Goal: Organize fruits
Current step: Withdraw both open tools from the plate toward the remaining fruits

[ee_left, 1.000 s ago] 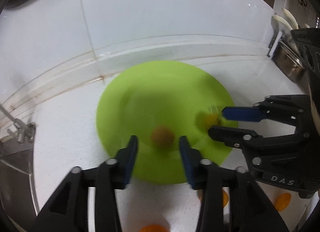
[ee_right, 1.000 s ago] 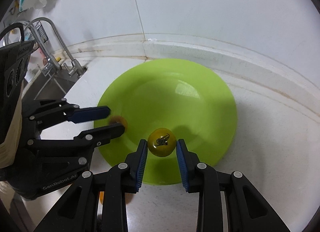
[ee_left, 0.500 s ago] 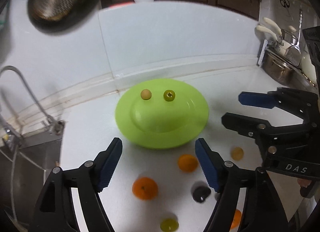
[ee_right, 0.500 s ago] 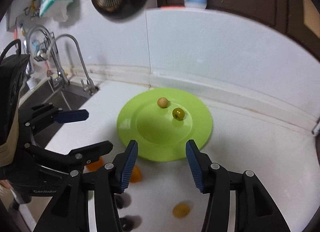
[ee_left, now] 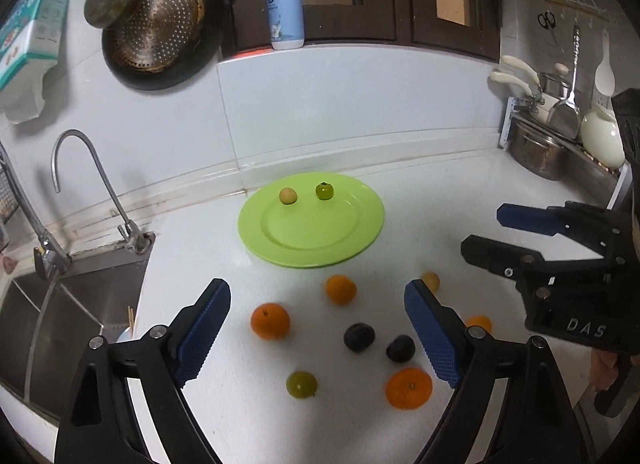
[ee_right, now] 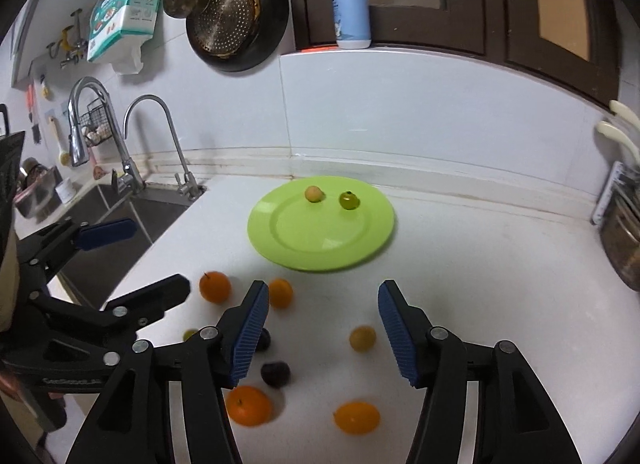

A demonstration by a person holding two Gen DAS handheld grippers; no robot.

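Observation:
A green plate (ee_left: pixel 312 242) (ee_right: pixel 320 252) on the white counter holds a small tan fruit (ee_left: pixel 287 196) (ee_right: pixel 313 194) and a small green fruit (ee_left: pixel 324 191) (ee_right: pixel 349 200) at its far side. Several loose fruits lie in front of it: oranges (ee_left: pixel 270 320) (ee_right: pixel 215 286), two dark plums (ee_left: pixel 359 337) (ee_right: pixel 275 374), a green fruit (ee_left: pixel 301 384) and a yellow fruit (ee_right: pixel 362 338). My left gripper (ee_left: pixel 316 328) is open and empty above the loose fruits. My right gripper (ee_right: pixel 320 328) is open and empty too, well back from the plate.
A sink (ee_left: pixel 60 304) with a faucet (ee_left: pixel 92 183) lies to the left. Pots and utensils (ee_left: pixel 552 143) stand at the right. A colander and pan (ee_left: pixel 160 31) hang on the wall; a soap bottle (ee_left: pixel 285 7) stands on the ledge.
Both grippers let go of their fruits on the plate, opened wide, and pulled back and up. The two small fruits now rest on the plate's far side.

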